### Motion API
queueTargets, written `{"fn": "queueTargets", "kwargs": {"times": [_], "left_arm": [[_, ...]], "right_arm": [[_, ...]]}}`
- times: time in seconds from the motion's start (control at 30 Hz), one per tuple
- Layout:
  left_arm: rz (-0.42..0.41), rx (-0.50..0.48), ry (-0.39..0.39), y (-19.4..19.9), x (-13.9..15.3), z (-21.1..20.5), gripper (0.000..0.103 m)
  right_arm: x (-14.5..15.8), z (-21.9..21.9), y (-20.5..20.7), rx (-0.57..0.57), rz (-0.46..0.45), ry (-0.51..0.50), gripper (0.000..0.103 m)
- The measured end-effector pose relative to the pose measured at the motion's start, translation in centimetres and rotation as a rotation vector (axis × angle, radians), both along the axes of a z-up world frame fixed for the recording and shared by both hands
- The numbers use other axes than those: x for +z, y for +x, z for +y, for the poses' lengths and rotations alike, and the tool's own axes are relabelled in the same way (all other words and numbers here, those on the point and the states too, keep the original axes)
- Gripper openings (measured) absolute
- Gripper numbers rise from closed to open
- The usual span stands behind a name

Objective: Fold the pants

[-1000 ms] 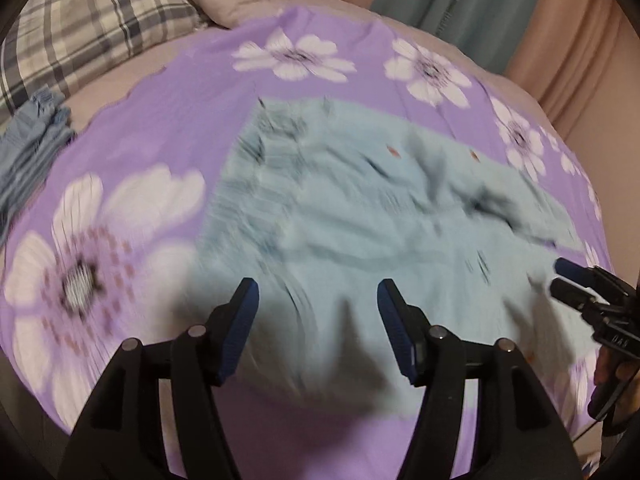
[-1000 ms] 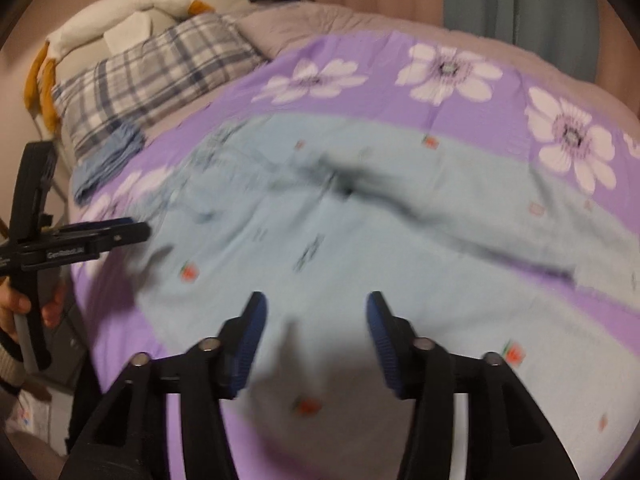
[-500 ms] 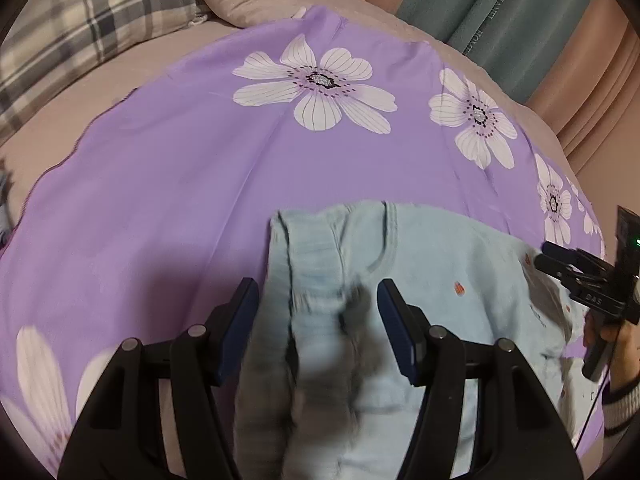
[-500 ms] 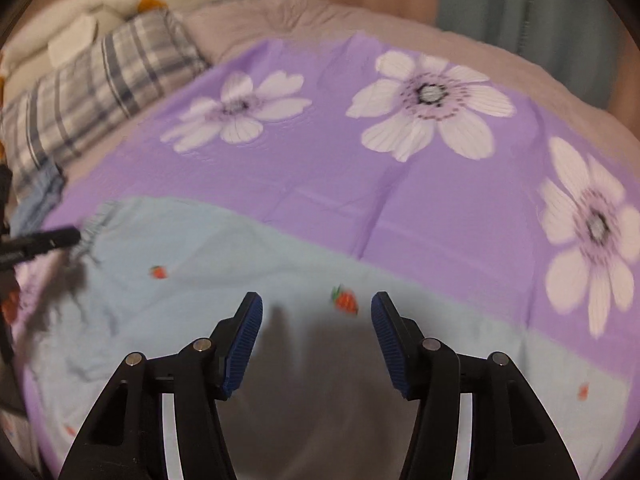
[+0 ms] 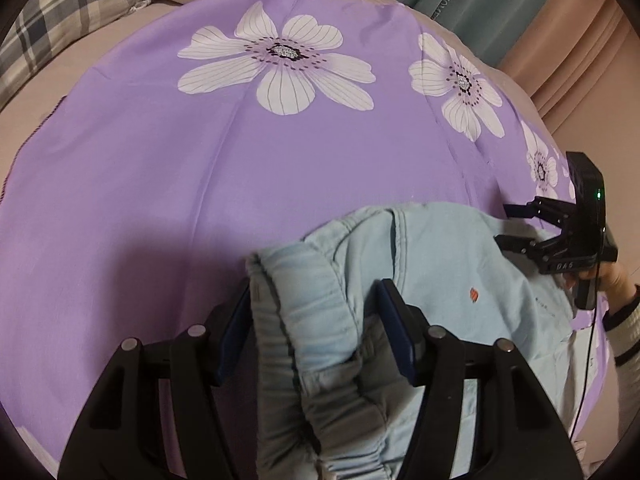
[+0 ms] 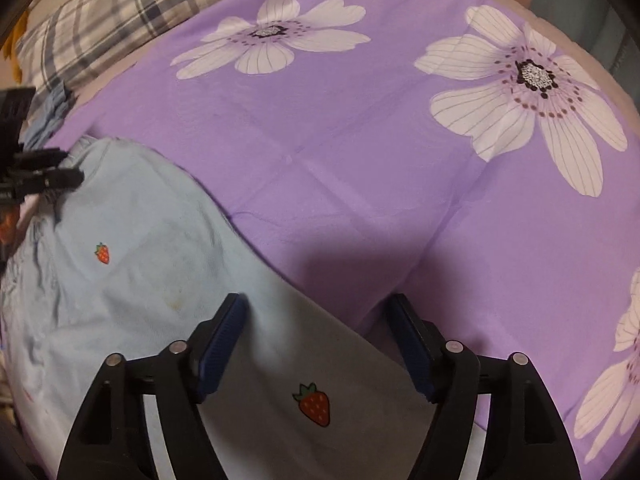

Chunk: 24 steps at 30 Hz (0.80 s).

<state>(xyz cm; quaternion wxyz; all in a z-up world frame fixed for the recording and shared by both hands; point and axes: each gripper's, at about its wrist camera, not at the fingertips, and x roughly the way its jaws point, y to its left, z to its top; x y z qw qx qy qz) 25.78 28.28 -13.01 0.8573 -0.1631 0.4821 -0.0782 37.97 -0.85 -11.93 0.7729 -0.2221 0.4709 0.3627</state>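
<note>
Lying rumpled, pale blue pants (image 5: 432, 272) with strawberry prints show a gathered waistband.

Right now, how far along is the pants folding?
Early. Done: the pants lie spread on the purple floral sheet. In hand: the left gripper straddles the bunched waistband, the right gripper straddles a leg edge; both jaws are open, gripping nothing. Left: no fold shows, so every fold.

The light-blue strawberry-print cotton pants (image 5: 440, 280) are running off the bottom edge in both wrist views, hiding their legs. The gathered elastic waistband (image 5: 304, 320) is covering the left gripper (image 5: 316, 320) finger gap, leaving contact undetermined. The plaid pillow (image 6: 112, 12) is being cropped by the frame edge.
</note>
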Motion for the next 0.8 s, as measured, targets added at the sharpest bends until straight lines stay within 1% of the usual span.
{"fn": "queueTargets", "kwargs": {"times": [0.07, 0.1, 0.13, 0.17, 0.2, 0.27, 0.33, 0.4, 0.57, 0.67, 0.73, 0.77, 0.8], "left_arm": [[0.003, -0.002, 0.012, 0.1, 0.0, -0.2, 0.052], [-0.002, -0.008, 0.028, -0.1, 0.2, -0.5, 0.045], [-0.005, -0.014, 0.040, -0.4, 0.3, -0.8, 0.032], [-0.007, -0.021, 0.037, -0.7, 0.4, -1.1, 0.027], [-0.017, -0.014, 0.045, -1.2, 0.6, -1.3, 0.026], [-0.029, -0.005, 0.072, -1.7, 0.9, -1.8, 0.024], [-0.042, 0.010, 0.101, -2.4, 1.5, -2.2, 0.023], [-0.069, 0.010, 0.119, -3.2, 2.7, -2.4, 0.023], [-0.144, -0.011, 0.148, -5.7, 5.8, -2.6, 0.023], [-0.177, -0.013, 0.133, -8.1, 7.0, -2.4, 0.024], [-0.196, -0.016, 0.125, -9.9, 7.4, -2.3, 0.026], [-0.204, -0.020, 0.128, -10.8, 7.5, -2.4, 0.026], [-0.209, -0.025, 0.135, -11.7, 7.5, -2.5, 0.026]], "right_arm": [[0.1, 0.0, -0.6, 0.007, 0.000, 0.005, 0.066], [0.3, -0.1, -0.9, 0.016, 0.001, 0.014, 0.053], [0.5, -0.1, -1.5, 0.028, -0.013, 0.010, 0.034], [0.6, -0.1, -2.2, 0.049, -0.015, 0.010, 0.019], [0.6, 0.0, -3.3, 0.069, -0.036, -0.007, 0.011], [0.8, 0.2, -4.7, 0.083, -0.090, -0.038, 0.010], [1.1, -0.2, -6.0, 0.062, -0.123, -0.041, 0.005], [2.1, -0.8, -7.3, 0.033, -0.168, -0.044, 0.004], [7.2, -2.9, -11.8, -0.019, -0.307, 0.001, 0.004], [10.3, -4.1, -15.6, -0.037, -0.375, 0.052, 0.004], [11.3, -4.0, -17.6, -0.036, -0.404, 0.072, 0.004], [11.8, -4.4, -19.4, -0.034, -0.421, 0.077, 0.004], [11.8, -4.3, -20.2, -0.032, -0.431, 0.074, 0.004]]}}
